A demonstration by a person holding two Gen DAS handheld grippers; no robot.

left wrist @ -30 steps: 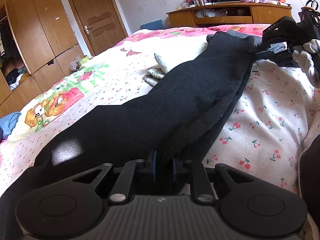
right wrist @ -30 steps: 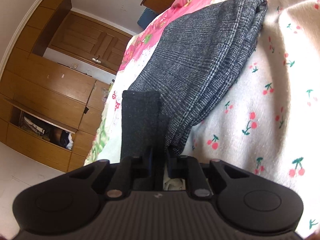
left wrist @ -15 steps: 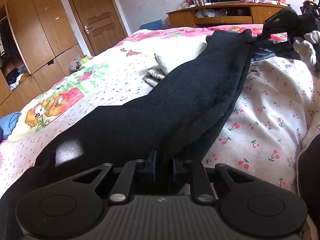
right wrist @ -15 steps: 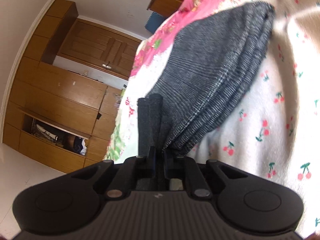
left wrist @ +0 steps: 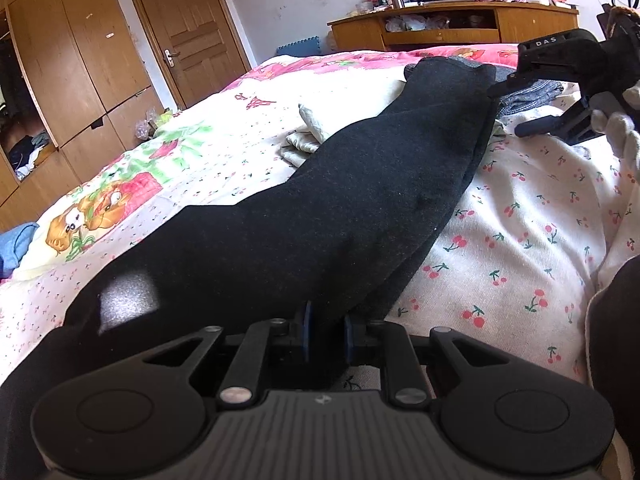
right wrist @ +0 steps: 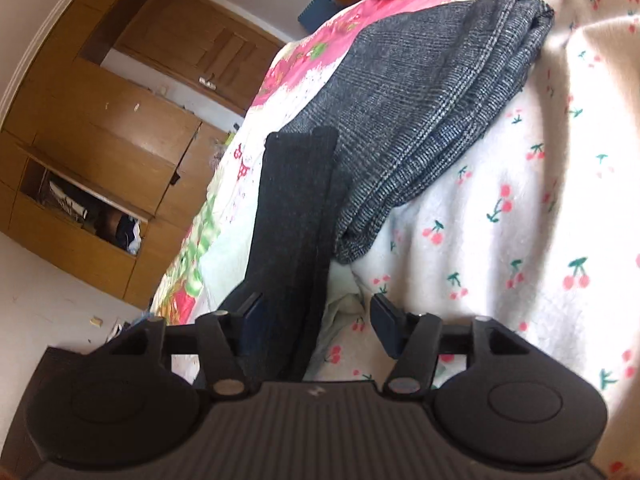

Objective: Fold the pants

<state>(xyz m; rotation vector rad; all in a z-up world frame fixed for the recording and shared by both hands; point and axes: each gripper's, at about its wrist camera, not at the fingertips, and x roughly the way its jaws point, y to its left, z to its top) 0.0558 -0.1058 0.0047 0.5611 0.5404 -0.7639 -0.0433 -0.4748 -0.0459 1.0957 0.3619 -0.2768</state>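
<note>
**Black pants stretched between two grippers on a cherry-print bed**

While the bed [left wrist: 520,240] with its white cherry-print cover fills most of both views, the black pants [left wrist: 340,208] lie across it as a long, dark, folded band running from the near edge of the left wrist view up toward the far right. The cloth looks thick and matte, doubled over so that layered edges show along its right side, and a pale patch of light falls on its near left part. Beside its far end lies a folded grey checked garment [right wrist: 432,112], touching the black cloth, and a pale folded cloth [left wrist: 308,136] lies beside the pants on their left.

Nearest the camera, the left gripper [left wrist: 325,334] has its jaws drawn close together and clamped on the near end of the pants, which fill the narrow gap between the blue pads. At the far end, the right gripper [right wrist: 316,320] has its jaws opening; a narrow strip of the pants runs between them, lying against the left pad while the right pad stands clear of it. A white-gloved hand [left wrist: 620,132] carries that gripper.

Much of the near part of the pants is hidden behind the left gripper's body, and a dark shape at the right edge of the left wrist view is cut off and cannot be made out. White letters reading "DAS" show on the right gripper in the left wrist view.
</note>
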